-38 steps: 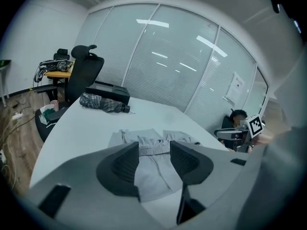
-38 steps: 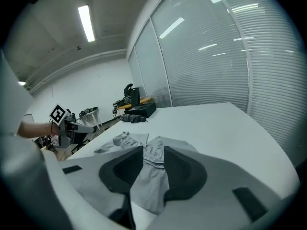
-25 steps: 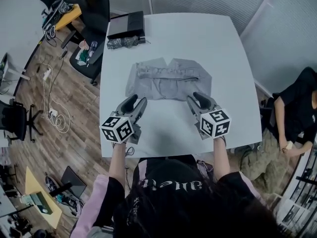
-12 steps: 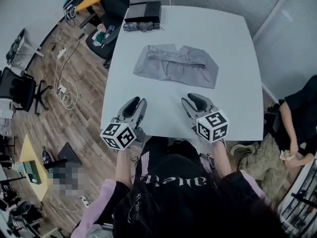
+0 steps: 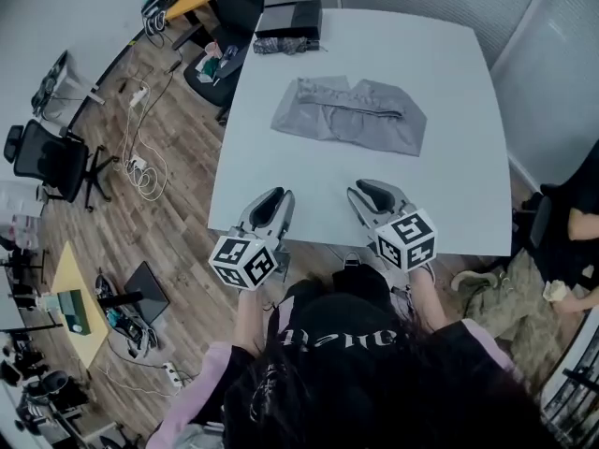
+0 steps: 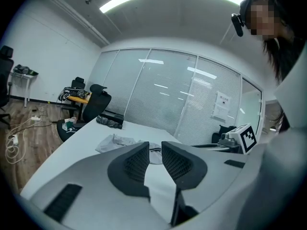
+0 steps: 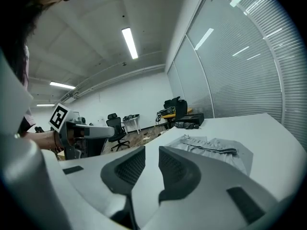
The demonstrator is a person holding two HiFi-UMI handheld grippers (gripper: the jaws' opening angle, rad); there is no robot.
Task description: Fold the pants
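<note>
Two claws: left claw (image 5: 270,204) and right claw (image 5: 373,193), both closing on nothing, at near table (image 5: 449,190) edge.
Pants (image 5: 351,112): folded, far side, well apart from claws.

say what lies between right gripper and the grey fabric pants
Bare white table, head view. The right gripper, jaws closing on nothing, is short of the grey pants.

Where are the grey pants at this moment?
In the head view, the grey pants lie on the white table's far half, near its middle; the black box sits beyond them to the left.
</note>
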